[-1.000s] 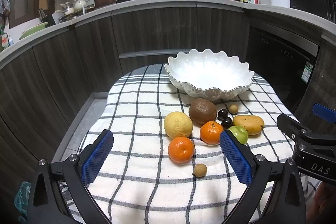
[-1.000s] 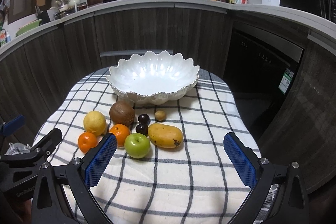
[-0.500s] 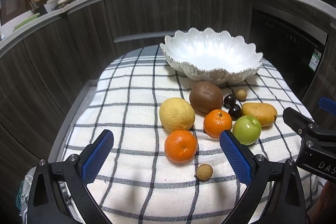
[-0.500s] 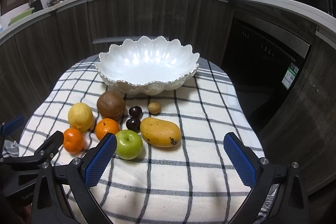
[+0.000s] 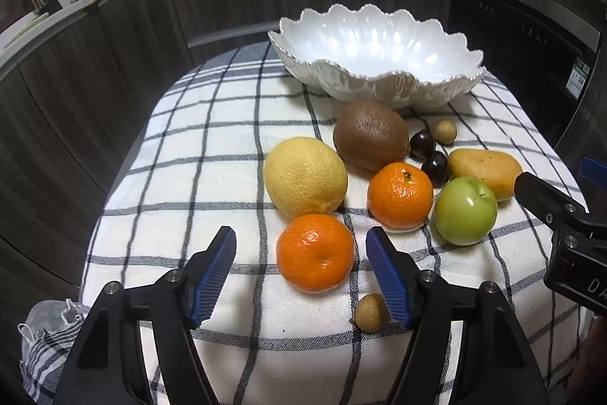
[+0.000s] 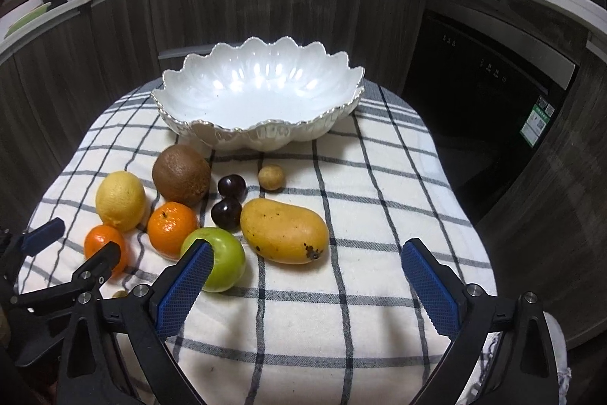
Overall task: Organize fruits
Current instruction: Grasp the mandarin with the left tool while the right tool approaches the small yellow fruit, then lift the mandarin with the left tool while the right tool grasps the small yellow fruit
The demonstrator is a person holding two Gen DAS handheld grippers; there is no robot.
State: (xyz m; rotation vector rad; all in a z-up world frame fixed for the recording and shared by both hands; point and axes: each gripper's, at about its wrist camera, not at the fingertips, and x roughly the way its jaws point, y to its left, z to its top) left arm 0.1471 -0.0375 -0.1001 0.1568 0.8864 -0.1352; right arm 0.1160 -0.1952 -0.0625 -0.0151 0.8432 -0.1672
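Left wrist: left gripper sitting partly open, straddling the near tangerine on the tabletop, likely lining up a grasp. Right wrist: right gripper hanging wide open near the mango; white bowl sitting behind, holding 0 fruit.

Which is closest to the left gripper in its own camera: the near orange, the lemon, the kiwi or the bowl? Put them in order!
From the left gripper:
1. Near orange, between the fingers.
2. Lemon, just behind.
3. Kiwi, farther right.
4. Bowl, at the back.
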